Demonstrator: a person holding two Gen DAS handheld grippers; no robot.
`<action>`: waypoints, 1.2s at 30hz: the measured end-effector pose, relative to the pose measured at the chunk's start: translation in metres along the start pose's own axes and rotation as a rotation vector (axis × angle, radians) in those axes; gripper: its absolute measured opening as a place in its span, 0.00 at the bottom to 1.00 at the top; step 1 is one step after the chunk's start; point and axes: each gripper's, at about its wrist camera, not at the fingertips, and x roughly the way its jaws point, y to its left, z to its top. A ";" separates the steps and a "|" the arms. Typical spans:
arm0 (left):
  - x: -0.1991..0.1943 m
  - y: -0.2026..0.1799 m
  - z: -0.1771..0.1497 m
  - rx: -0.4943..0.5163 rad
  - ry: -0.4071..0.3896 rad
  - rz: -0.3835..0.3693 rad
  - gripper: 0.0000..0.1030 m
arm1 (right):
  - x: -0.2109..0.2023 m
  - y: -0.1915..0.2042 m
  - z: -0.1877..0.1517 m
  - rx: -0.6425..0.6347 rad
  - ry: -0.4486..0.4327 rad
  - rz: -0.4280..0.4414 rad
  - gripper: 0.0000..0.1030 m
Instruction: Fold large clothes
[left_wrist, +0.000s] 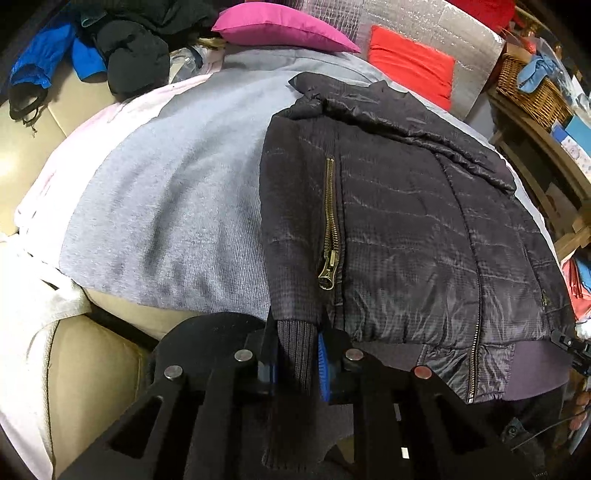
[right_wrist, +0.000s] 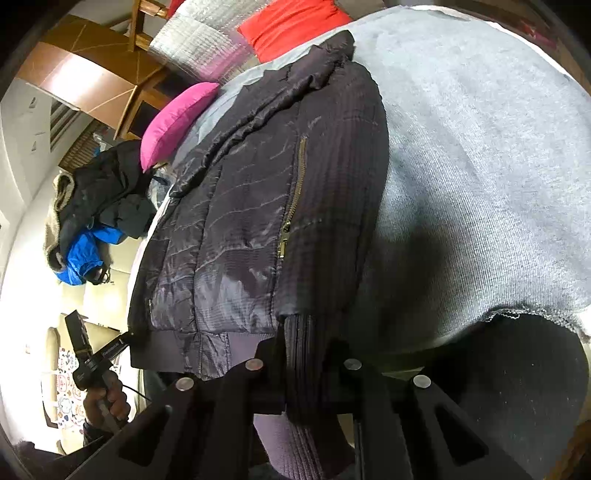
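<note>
A dark quilted jacket (left_wrist: 406, 221) is laid flat on a grey blanket (left_wrist: 166, 206) spread over what appears to be a sofa, with its hem hanging at the near edge and its collar toward the far edge, near a pink cushion (left_wrist: 280, 26). The sleeves seem already folded in over the body, so the first folds are judged done; the fold of hem toward collar is judged to remain. The left gripper (left_wrist: 295, 365) is pinched on a ribbed cuff (left_wrist: 291, 347), its fingers pressed together on the knit. The right gripper (right_wrist: 303, 380) is likewise clamped on a ribbed cuff at the hem. The fingertips are hidden by fabric in both views, and the underside of the jacket cannot be seen.
</note>
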 end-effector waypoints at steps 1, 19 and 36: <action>-0.001 0.000 0.000 -0.002 -0.004 -0.004 0.17 | 0.001 0.001 0.001 -0.003 0.000 0.001 0.12; -0.035 0.014 0.017 -0.102 -0.123 -0.203 0.16 | -0.027 0.005 0.016 0.029 -0.097 0.209 0.11; -0.072 0.023 0.045 -0.170 -0.231 -0.321 0.16 | -0.063 0.016 0.034 0.043 -0.201 0.374 0.11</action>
